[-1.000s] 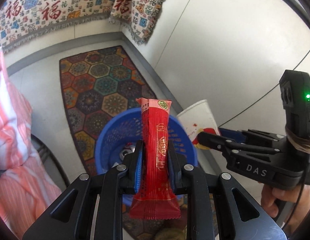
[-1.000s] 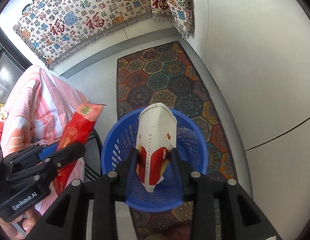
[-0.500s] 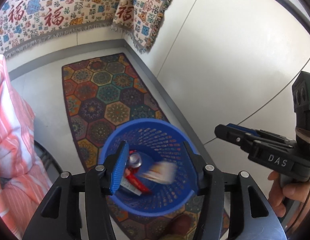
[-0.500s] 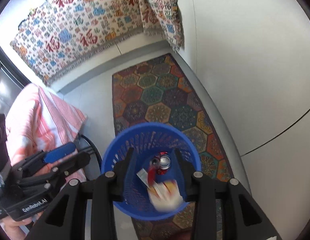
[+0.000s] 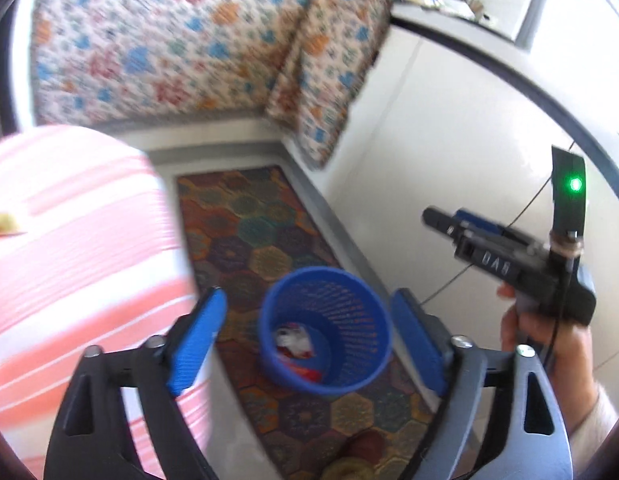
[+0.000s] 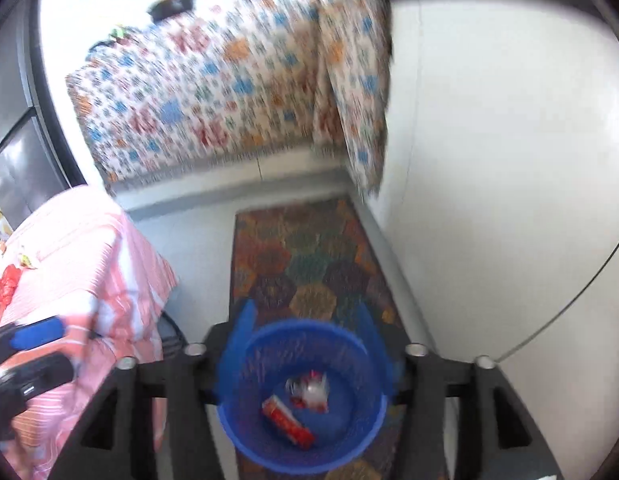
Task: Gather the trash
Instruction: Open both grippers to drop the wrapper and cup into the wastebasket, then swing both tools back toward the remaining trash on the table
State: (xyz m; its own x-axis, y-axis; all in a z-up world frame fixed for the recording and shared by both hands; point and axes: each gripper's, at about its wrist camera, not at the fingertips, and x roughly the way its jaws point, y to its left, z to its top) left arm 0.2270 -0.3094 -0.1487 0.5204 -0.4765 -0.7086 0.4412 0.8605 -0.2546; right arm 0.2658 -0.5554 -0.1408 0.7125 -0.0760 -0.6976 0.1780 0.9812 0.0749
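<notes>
Both the left gripper (image 5: 305, 344) and right gripper (image 6: 309, 344) hang released and empty above the blue basket (image 6: 245, 432), jaws just opened, the red wrapper (image 6: 287, 424) and crumpled cup (image 6: 313, 390) inside. Remaining trash on the striped cloth (image 6: 81, 248), far left, risks being missed.

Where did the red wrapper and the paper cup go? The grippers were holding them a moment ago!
Both were let go. The left gripper and right gripper have just been opening, with nothing held between them now. The red wrapper and paper cup lie in the blue basket. The basket and rug stayed put.
</notes>
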